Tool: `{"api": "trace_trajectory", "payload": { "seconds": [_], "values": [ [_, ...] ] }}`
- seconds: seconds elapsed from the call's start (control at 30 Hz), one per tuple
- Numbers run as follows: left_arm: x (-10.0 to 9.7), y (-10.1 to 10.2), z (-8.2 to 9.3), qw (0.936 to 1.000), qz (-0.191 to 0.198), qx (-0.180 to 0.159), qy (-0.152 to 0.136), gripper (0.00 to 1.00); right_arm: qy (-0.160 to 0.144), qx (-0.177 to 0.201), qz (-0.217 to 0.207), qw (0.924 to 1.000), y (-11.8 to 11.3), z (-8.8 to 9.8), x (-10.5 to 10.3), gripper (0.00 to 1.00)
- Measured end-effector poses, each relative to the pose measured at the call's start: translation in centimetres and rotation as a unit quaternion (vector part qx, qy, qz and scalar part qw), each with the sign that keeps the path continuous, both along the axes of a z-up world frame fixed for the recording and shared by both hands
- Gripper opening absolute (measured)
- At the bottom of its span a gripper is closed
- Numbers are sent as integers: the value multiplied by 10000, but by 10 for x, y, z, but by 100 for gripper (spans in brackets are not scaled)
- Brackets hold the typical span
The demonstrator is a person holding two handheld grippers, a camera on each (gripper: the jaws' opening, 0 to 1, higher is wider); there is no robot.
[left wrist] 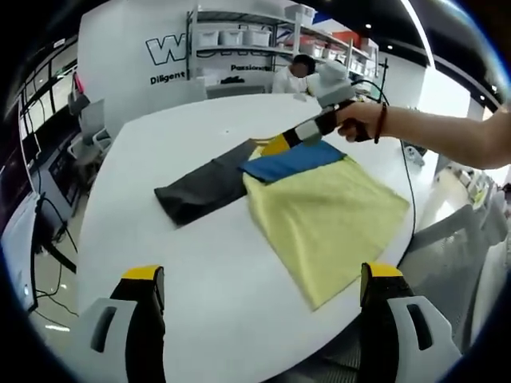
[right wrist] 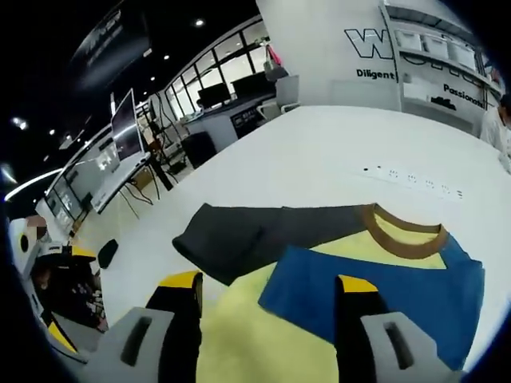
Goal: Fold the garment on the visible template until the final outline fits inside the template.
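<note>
On the white round table (left wrist: pixel 200 263), toward its middle: one soft cloth garment (left wrist: pixel 327 211) in colour blocks, pale yellow across the body, a royal-blue band near the top, a dark charcoal sleeve (left wrist: pixel 204 190) lying out flat to one side. The right gripper view shows a brown ribbed collar (right wrist: pixel 402 231) at the head of the blue band (right wrist: pixel 383 291), with the charcoal sleeve (right wrist: pixel 255 231) stretched away from it. The garment lies flat with one corner reaching toward the table's near edge. No template outline can be made out beneath it.

Right gripper (right wrist: pixel 267 291): black jaws with yellow tips, standing apart, held low over the blue and yellow cloth; whether they touch it cannot be told. In the left gripper view the same tool (left wrist: pixel 299 136) comes in from the right at the collar end, gripped by a person's hand (left wrist: pixel 361 121) with a dark band at the wrist.

Left gripper (left wrist: pixel 262 283): jaws wide apart, nothing between them, over bare table near the yellow corner.

Surroundings: a white wall with large dark lettering (left wrist: pixel 164 52); a metal shelving rack with white bins (left wrist: pixel 239 36); a seated person in white (left wrist: pixel 294 76) beyond the table; grey office chairs (left wrist: pixel 88 128); desks with monitors (right wrist: pixel 120 136); a white power strip (right wrist: pixel 411 179) on the table.
</note>
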State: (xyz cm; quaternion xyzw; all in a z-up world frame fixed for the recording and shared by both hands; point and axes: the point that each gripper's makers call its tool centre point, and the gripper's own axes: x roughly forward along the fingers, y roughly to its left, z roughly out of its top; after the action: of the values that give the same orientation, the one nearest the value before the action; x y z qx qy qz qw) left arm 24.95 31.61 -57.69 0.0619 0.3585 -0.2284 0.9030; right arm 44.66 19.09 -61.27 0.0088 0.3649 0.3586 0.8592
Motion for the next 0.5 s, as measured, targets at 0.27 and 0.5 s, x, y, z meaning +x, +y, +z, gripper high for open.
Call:
{"api": "trace_trajectory", "payload": {
  "seconds": [0.27,0.5],
  "values": [
    [1,0,-2,10000,16,-46,20,99,18,20,422,9991,34,-6,-7,66],
    [3,-2,-3,10000,-3,-60,14,99,158,69,621,9979,56,-13,-10,64]
  ]
}}
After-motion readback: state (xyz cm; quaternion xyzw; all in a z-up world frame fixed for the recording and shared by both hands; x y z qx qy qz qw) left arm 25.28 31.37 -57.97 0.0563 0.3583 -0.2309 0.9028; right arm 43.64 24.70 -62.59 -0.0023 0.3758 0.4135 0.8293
